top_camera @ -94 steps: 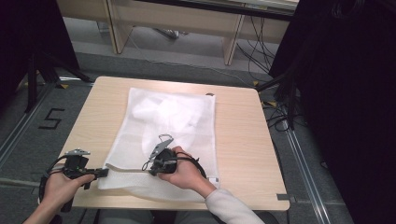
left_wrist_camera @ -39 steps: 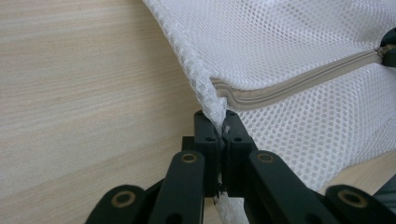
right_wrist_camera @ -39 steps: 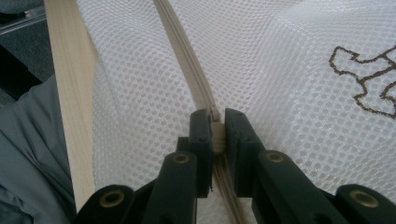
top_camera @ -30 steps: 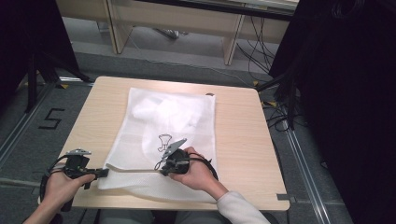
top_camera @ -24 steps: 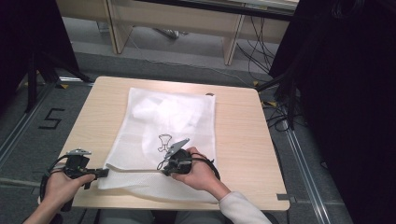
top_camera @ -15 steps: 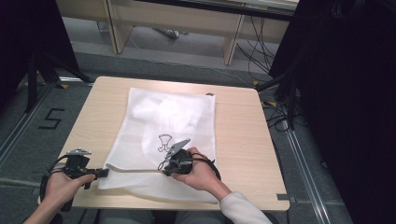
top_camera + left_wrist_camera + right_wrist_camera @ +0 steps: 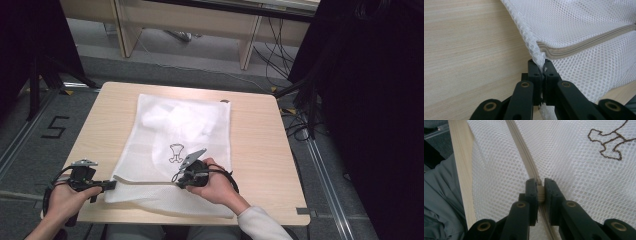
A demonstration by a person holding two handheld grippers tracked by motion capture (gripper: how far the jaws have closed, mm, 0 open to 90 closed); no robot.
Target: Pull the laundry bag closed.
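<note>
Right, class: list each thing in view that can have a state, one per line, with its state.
Mesh laundry bag: lying flat on the table, white contents inside.
Zipper: closed ahead of the pull.
Zipper pull: pinched by the right claw.
Left claw: shut on the bag's corner.
Right claw: shut.

- The left gripper [image 7: 543, 67] has its black jaws pinched together on the corner edge of a white mesh bag [image 7: 584, 25].
- A beige zipper [image 7: 584, 47] runs rightward from that corner.
- The bag lies on the light wooden table [image 7: 469, 50].
</note>
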